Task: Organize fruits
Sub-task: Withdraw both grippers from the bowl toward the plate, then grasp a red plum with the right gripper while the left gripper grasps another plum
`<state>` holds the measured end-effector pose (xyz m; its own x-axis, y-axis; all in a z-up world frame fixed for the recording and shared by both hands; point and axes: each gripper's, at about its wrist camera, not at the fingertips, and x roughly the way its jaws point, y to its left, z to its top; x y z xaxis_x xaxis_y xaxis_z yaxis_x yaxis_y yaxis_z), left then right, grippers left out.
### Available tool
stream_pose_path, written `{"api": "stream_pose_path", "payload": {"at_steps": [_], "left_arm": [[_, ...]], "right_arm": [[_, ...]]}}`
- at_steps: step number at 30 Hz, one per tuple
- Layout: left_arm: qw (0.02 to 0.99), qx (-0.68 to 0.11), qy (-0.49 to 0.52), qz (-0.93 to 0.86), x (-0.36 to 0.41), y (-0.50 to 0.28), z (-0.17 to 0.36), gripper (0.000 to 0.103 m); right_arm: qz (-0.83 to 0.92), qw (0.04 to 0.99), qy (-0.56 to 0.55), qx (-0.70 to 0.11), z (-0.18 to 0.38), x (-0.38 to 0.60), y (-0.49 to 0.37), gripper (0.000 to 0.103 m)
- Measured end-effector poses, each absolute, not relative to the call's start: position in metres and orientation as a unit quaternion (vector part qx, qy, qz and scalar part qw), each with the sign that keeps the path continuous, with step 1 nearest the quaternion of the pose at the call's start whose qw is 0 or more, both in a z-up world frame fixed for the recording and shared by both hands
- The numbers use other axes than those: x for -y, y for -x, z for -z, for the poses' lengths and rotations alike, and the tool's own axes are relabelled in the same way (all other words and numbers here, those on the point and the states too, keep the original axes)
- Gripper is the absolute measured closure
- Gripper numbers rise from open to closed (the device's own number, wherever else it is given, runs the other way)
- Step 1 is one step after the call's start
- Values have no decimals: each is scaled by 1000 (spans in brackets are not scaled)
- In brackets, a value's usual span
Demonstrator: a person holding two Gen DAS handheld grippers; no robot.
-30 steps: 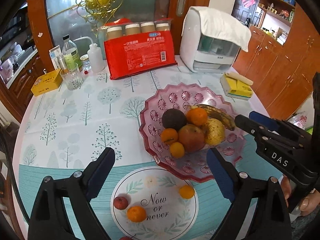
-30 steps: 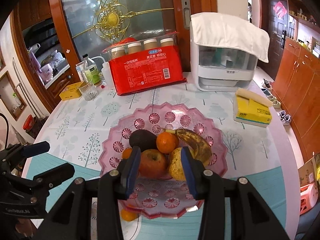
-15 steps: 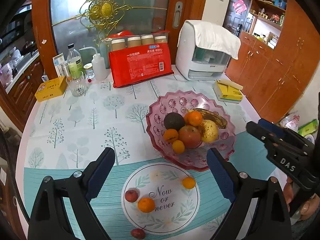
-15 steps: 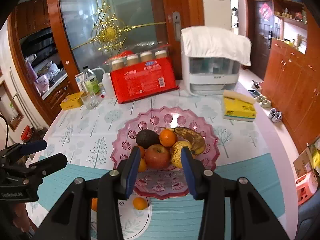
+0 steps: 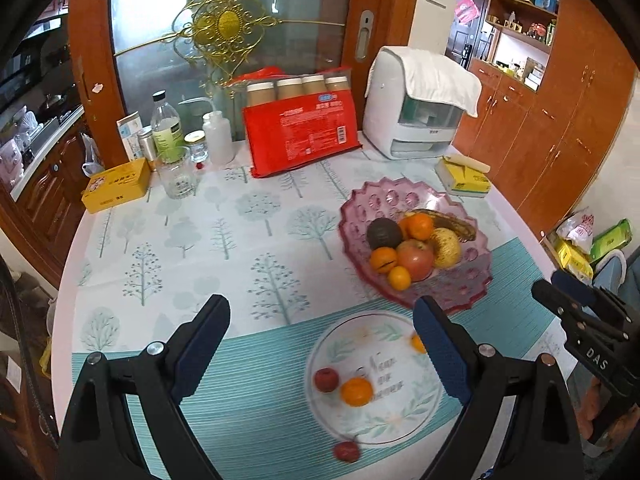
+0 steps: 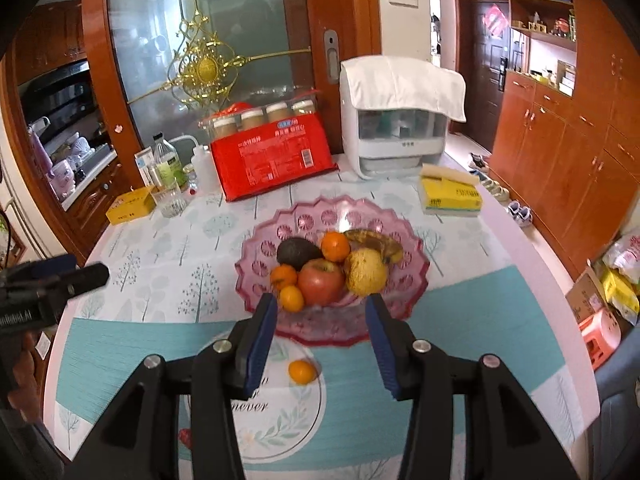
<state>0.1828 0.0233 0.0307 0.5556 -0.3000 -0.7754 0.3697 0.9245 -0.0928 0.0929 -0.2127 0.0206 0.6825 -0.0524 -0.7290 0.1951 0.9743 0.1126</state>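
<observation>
Withdrawal: both grippers have backed away from bowl (image 6: 412, 276). Right gripper (image 6: 322, 334) jaws have just been opening, empty; left gripper (image 5: 320, 344) wide apart, empty. Orange (image 6: 302, 372) at 6 o'clock remains.

Glossy translucent pink bowl (image 6: 404, 240) (glass or plastic, unclear), smooth printed tablecloth (image 5: 224, 240), polished wood cabinets (image 6: 560, 160).

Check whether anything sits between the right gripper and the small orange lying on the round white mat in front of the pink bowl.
Nothing visible does. The right gripper hangs open and empty above the near table edge, its jaws having just been opening. The small orange lies alone on the white mat, just short of the pink bowl.
</observation>
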Motion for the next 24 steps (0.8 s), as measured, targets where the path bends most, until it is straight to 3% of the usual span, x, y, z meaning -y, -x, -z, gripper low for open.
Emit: {"api": "stream_pose_path", "payload": {"at_steps": [7,13,24], "left_arm": [[872,-446,-49,196,-49,-180,-8,11],[845,-485,-81,209,-50,-163,42,11],[813,-530,-116,210,-67,-151,106,11]], "right_arm": [[76,902,-101,-413,-1,187,-78,57],[65,889,-104,-442,29,162,-71,56],[-77,856,-85,-504,87,92,-69,57]]}}
